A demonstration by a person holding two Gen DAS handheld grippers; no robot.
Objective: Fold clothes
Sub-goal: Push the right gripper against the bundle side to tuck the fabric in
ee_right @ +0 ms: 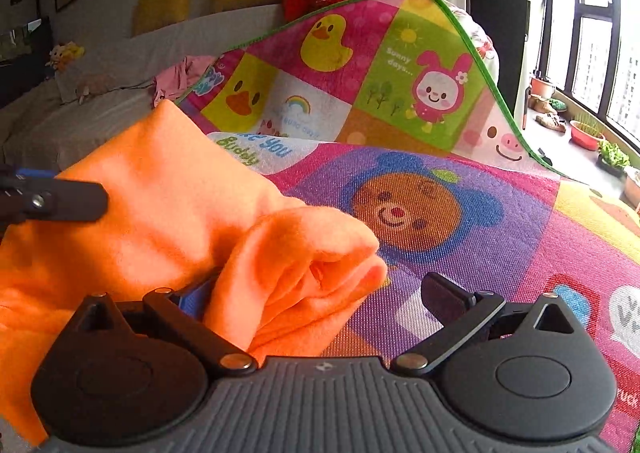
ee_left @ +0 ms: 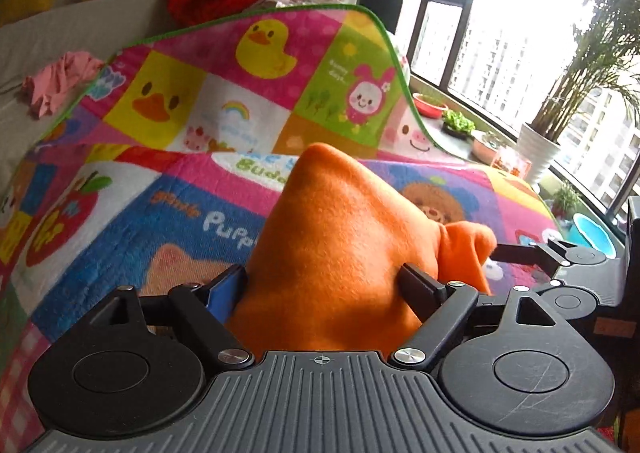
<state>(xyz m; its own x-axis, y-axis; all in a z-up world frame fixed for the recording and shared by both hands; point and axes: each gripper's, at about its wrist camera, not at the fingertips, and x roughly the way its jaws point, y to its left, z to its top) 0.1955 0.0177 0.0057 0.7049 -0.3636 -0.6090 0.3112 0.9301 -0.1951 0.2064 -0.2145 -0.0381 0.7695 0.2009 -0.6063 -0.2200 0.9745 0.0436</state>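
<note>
Mid-fold: orange fleece garment [ee_left: 328, 253] was bunched over the cartoon play mat [ee_right: 500, 221]. Left gripper [ee_left: 326, 285] had its jaws pinching a raised peak of the fleece; right gripper [ee_right: 320, 305] had jaws spread, a rolled edge lying between them, ungripped. Next move likely needs the right to clamp that edge, then pull flat.

"Sunny days..." on play mat [ee_right: 460, 213]
</note>
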